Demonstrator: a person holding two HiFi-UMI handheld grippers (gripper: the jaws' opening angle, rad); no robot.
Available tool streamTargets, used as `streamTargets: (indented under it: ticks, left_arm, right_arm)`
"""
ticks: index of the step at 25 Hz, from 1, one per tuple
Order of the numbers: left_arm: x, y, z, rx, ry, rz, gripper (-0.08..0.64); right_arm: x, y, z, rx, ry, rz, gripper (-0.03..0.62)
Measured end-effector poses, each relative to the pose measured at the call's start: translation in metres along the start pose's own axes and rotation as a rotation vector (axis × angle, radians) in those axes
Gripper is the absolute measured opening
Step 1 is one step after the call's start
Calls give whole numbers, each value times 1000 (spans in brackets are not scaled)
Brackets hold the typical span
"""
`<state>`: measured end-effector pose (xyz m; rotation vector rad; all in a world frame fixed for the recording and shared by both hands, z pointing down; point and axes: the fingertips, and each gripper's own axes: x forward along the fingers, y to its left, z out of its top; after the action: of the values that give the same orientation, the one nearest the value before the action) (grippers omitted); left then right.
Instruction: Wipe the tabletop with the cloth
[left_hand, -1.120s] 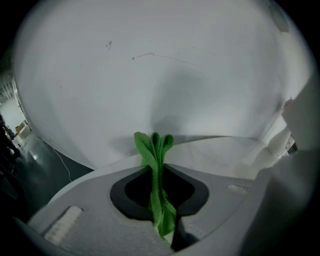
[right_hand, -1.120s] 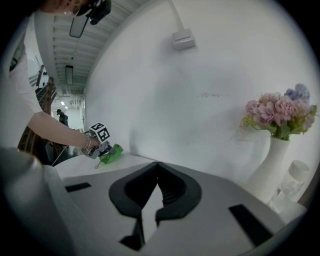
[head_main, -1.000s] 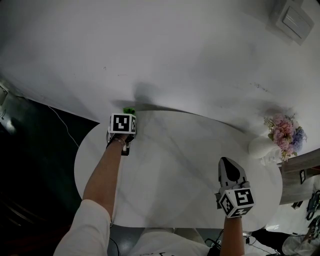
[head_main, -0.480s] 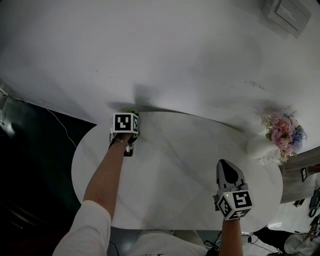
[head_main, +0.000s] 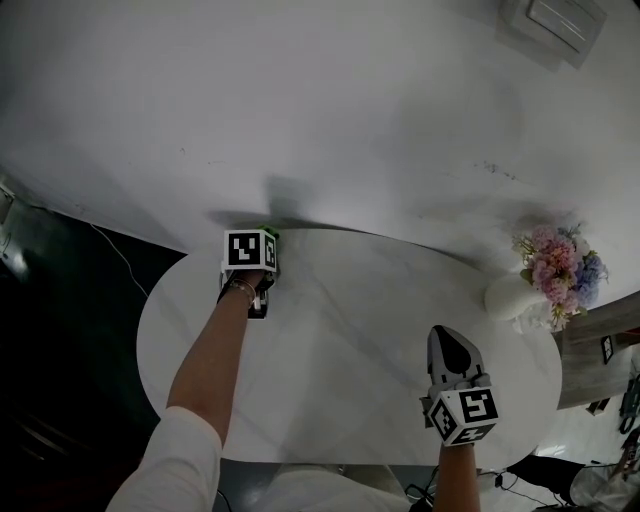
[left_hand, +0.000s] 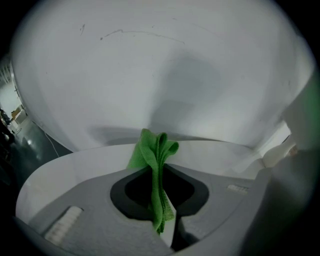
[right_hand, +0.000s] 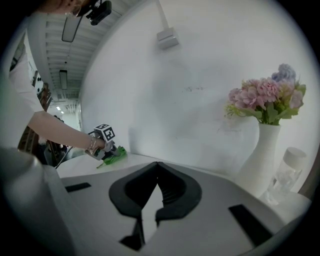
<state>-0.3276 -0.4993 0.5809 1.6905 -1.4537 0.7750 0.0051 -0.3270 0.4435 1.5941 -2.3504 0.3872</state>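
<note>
The left gripper (head_main: 262, 236) clamps the green cloth (left_hand: 156, 150) at the tabletop's (head_main: 350, 320) far edge, upper left of the head view. The right gripper (head_main: 449, 345) is closed and empty. Wiping looks under way; next, drag the cloth nearward.

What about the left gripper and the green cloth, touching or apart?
Touching. The left gripper view shows the green cloth pinched between the closed jaws of the left gripper, its folds sticking out past the tips.
</note>
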Motion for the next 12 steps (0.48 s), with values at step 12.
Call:
streamTargets:
  ticks: [12]
  left_arm:
    - [9, -47, -2, 26, 34, -28, 55]
  right_arm:
    - [-10, -21, 0, 18, -23, -4, 2]
